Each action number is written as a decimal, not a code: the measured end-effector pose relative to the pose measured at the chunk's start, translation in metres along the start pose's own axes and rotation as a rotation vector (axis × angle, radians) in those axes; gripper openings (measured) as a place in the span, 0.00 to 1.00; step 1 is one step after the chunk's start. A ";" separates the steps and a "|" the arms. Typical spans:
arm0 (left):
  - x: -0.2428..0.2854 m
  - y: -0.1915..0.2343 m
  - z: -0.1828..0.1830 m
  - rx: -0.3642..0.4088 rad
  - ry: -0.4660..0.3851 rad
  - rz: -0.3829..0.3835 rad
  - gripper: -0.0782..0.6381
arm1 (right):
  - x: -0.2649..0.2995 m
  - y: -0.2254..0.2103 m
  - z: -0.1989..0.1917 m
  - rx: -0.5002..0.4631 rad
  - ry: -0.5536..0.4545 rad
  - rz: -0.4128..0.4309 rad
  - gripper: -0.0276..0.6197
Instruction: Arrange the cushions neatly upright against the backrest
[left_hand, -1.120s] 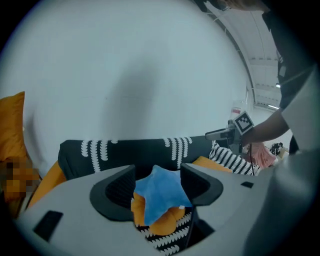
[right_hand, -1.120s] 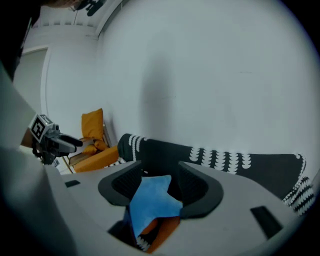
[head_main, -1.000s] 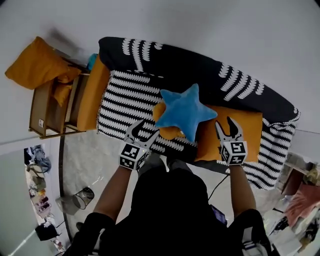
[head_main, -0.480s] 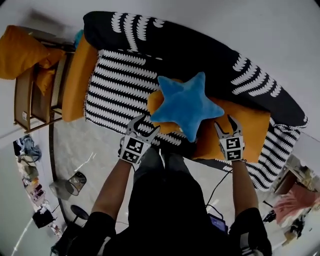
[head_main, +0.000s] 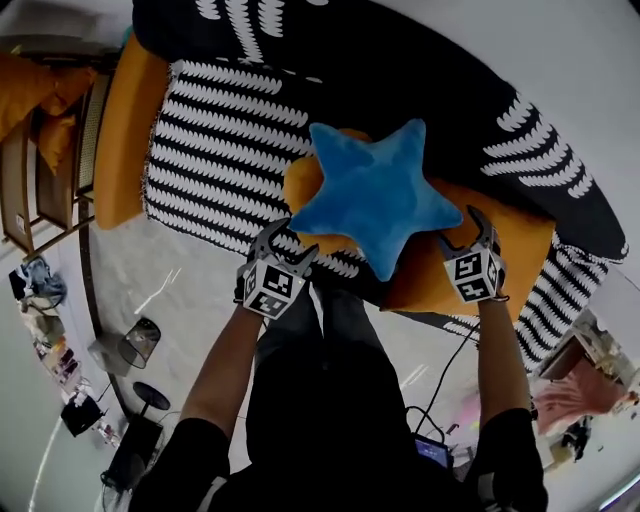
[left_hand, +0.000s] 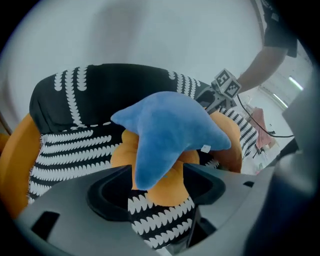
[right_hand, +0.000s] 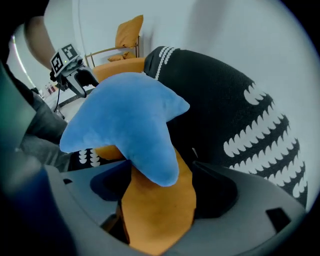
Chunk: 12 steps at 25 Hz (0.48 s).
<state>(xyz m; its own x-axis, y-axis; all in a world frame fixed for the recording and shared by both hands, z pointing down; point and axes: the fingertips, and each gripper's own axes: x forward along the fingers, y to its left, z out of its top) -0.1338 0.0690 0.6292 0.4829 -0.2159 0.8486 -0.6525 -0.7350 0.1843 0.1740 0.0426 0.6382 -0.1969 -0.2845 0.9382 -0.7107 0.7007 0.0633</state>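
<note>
Left gripper (head_main: 288, 240) and right gripper (head_main: 460, 228) are dropping beside the plush blue star cushion (head_main: 370, 195) lying on the black-and-white sofa (head_main: 220, 150), jaws opening, seemingly unclamped.

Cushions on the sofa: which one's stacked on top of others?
The blue star cushion. It lies across the round orange cushion and the flat orange cushion; the long orange cushion at the left lies apart.
</note>
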 end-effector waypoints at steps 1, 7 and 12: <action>0.004 -0.002 -0.003 -0.014 0.006 -0.002 0.58 | 0.001 0.000 -0.003 0.002 0.009 0.019 0.63; 0.027 -0.014 0.006 -0.090 0.011 -0.060 0.58 | -0.004 -0.008 -0.007 0.007 0.058 0.099 0.63; 0.046 0.013 -0.002 -0.161 -0.002 -0.064 0.53 | 0.033 0.004 0.012 0.043 0.062 0.152 0.49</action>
<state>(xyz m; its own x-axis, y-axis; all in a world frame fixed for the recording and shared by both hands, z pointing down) -0.1211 0.0507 0.6712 0.5275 -0.1734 0.8317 -0.7055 -0.6347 0.3152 0.1563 0.0286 0.6649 -0.2637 -0.1357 0.9550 -0.7041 0.7038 -0.0944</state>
